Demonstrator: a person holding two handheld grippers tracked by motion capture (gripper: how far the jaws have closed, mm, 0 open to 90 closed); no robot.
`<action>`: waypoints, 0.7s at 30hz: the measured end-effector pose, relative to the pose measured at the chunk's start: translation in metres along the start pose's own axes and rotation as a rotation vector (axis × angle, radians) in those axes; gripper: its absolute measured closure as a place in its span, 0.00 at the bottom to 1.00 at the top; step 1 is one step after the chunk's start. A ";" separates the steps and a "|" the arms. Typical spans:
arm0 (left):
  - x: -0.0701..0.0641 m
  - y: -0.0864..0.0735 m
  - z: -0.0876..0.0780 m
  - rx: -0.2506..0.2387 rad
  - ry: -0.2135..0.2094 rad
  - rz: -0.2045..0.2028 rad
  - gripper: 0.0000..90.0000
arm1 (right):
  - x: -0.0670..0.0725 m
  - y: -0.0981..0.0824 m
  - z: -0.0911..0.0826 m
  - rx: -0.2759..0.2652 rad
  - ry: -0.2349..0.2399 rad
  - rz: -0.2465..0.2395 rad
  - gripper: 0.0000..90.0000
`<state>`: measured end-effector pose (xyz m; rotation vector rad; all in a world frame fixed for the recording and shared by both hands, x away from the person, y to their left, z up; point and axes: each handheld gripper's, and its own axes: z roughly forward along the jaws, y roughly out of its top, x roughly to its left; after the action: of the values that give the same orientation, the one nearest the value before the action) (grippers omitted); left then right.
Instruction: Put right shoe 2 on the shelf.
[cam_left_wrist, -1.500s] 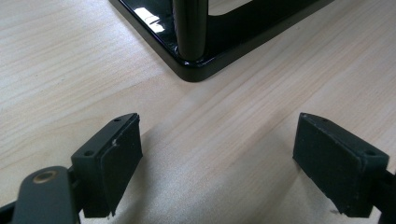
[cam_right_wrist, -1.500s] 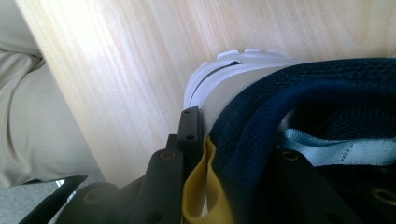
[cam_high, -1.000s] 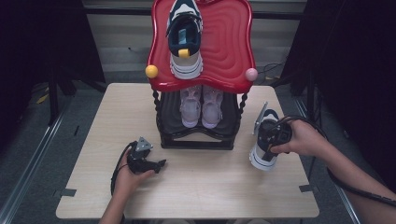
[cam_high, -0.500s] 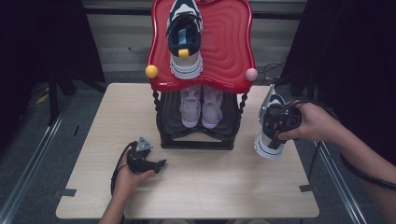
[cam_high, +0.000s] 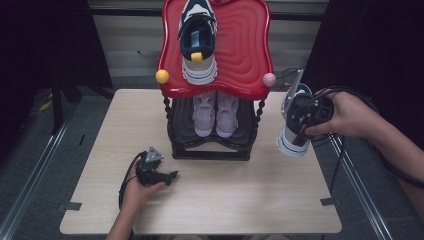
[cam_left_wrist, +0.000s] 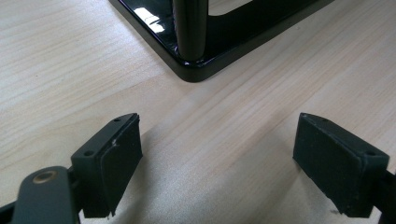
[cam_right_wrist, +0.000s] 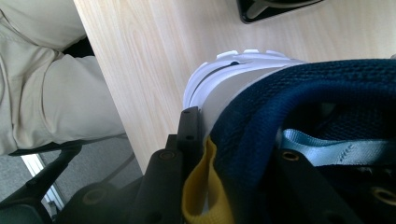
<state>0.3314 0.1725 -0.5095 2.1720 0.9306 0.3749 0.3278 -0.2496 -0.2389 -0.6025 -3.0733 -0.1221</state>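
The right claw grips a sneaker by its padded heel collar, lifted above the counter's right edge beside the shoe rack. It looks light; the soft collar could flex, so a deep bite suits it. The left claw rests open on the counter.

text: none legible | labels: none | brands: none readable

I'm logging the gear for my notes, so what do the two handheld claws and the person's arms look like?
Both are black. The left claw carries a grey three-cornered plate on top and trails a looping black cable; in its own view its jaws are blocky black pads with small screw holes. The right claw is a chunky black body with black cables trailing past the hand. Both forearms are bare, no sleeves visible.
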 end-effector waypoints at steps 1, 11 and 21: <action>0.000 0.000 0.000 0.000 0.000 0.000 0.17 | 0.000 0.000 -0.003 0.001 -0.004 -0.003 0.82; 0.000 0.000 0.000 0.004 0.000 0.007 0.17 | 0.000 0.003 -0.037 -0.008 -0.041 0.001 0.82; 0.001 0.000 0.000 0.000 0.004 0.009 0.17 | 0.004 0.017 -0.083 -0.014 -0.117 -0.020 0.82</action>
<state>0.3317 0.1729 -0.5094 2.1766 0.9231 0.3841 0.3298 -0.2384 -0.1548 -0.6008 -3.1945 -0.1129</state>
